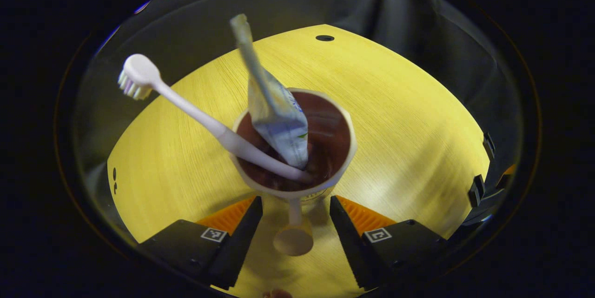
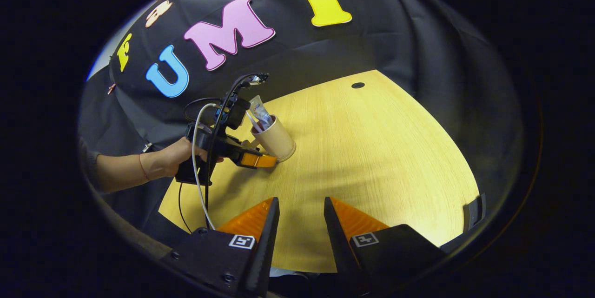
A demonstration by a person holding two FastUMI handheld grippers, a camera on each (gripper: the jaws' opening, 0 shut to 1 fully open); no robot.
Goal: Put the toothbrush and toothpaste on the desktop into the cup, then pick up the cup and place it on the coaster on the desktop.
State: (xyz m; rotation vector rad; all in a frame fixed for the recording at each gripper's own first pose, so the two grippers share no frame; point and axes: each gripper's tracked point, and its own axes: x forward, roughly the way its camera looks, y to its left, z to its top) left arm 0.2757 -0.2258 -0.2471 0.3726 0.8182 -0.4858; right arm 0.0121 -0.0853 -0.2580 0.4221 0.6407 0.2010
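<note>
A beige cup with a brown inside stands on the wooden desktop. Out of it lean a white toothbrush, head up to the left, and a toothpaste tube. My left gripper is open, its fingers either side of the cup's handle with room on both sides and its tips at the cup's near wall. In the right gripper view the cup sits at the left, with the left gripper low at its base. My right gripper is open and holds nothing, well short of the cup.
A hand holds the left gripper, with cables trailing down over the desktop's left edge. A small round hole sits near the far edge of the desktop. Black cloth hangs behind. Dark clips show at the right edge.
</note>
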